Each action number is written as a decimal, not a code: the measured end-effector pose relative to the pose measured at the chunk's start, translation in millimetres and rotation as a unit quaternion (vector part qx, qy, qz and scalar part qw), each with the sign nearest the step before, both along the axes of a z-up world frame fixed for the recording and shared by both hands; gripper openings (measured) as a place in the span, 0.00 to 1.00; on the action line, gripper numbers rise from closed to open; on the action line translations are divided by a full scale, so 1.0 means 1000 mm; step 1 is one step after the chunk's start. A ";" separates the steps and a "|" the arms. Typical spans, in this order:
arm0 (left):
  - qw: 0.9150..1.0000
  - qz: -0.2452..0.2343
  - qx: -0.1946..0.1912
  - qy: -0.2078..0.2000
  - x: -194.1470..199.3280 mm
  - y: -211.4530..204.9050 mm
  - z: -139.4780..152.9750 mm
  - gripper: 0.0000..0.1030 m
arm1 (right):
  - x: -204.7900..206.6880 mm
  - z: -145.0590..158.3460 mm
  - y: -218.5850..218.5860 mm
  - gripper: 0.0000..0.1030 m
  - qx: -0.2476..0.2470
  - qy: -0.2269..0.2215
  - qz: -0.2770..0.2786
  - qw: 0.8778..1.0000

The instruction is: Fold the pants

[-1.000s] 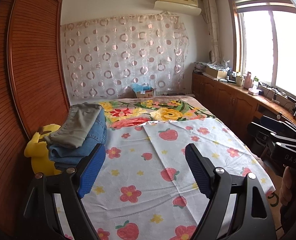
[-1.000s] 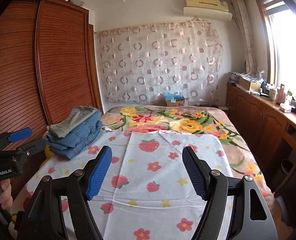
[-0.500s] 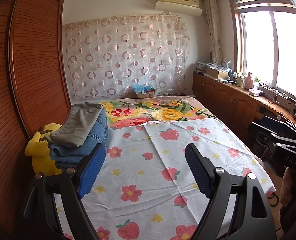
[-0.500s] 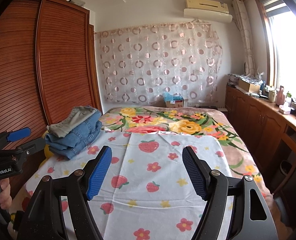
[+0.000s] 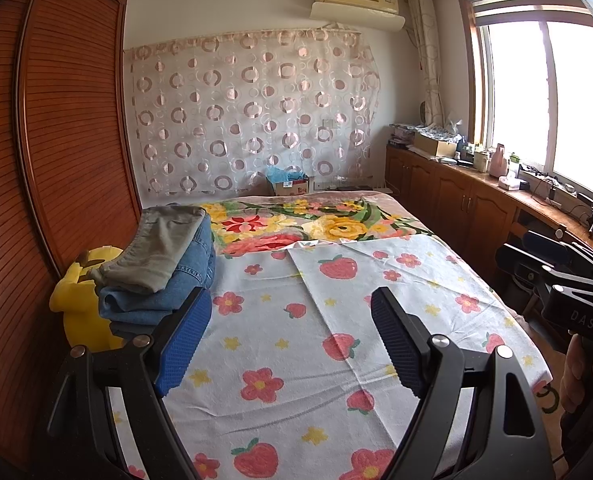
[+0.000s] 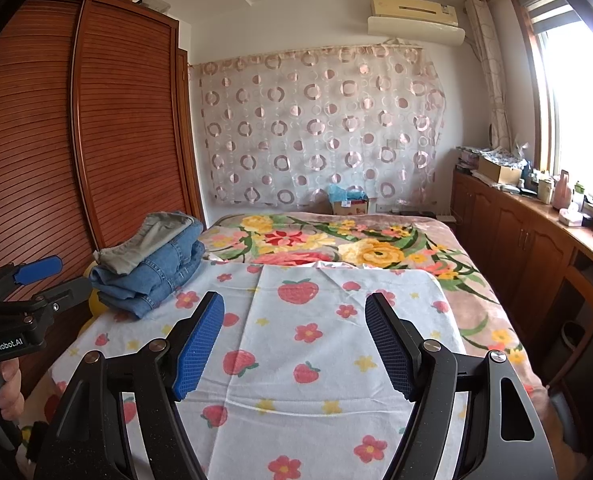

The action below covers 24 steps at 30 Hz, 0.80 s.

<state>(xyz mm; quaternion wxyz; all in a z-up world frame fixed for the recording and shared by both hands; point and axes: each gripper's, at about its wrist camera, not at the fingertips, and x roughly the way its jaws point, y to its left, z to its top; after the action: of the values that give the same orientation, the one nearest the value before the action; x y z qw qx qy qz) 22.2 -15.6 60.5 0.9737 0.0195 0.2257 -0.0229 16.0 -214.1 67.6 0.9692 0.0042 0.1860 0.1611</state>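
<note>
Left claw (image 5: 290, 336) and right claw (image 6: 294, 338) level above sheet (image 6: 316, 344), both spread wide, empty, folded pants (image 5: 164, 264) apart

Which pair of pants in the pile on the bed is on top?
The grey-green pants are on top. Under them lie the blue jeans, folded too. Both grippers, left and right, are open and hold nothing.

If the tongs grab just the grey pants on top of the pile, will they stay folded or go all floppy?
Probably floppy: the grey pants are soft cloth, already sagging over the jeans beneath. Pinched at one edge, the fold would likely fall open. They look light, so the open left tongs should lift them easily.
</note>
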 end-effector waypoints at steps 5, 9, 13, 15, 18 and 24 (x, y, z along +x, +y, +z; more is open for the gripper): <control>1.000 -0.001 0.000 0.000 0.000 -0.001 0.000 0.80 | 0.001 -0.001 -0.001 0.73 0.000 0.000 -0.001 1.000; 1.000 -0.001 0.000 0.000 0.000 0.000 0.000 0.80 | 0.002 -0.001 -0.002 0.73 0.001 0.001 -0.001 1.000; 1.000 -0.001 -0.001 0.000 0.000 -0.001 0.000 0.80 | 0.002 -0.001 -0.001 0.73 0.000 0.001 0.000 1.000; 1.000 -0.001 0.000 0.000 0.000 -0.001 0.000 0.80 | 0.001 -0.002 0.000 0.73 0.000 0.001 -0.001 1.000; 1.000 -0.001 0.000 0.000 0.000 -0.001 0.000 0.80 | 0.001 -0.002 0.000 0.73 0.000 0.000 0.000 1.000; 1.000 -0.001 0.000 0.000 0.000 0.000 0.000 0.80 | 0.001 -0.003 0.001 0.73 0.000 0.000 -0.001 1.000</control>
<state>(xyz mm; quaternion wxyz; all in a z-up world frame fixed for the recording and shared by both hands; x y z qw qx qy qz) 22.0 -16.1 60.4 0.9736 0.0193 0.2261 -0.0241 16.6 -213.3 64.3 0.9694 0.0047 0.1859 0.1605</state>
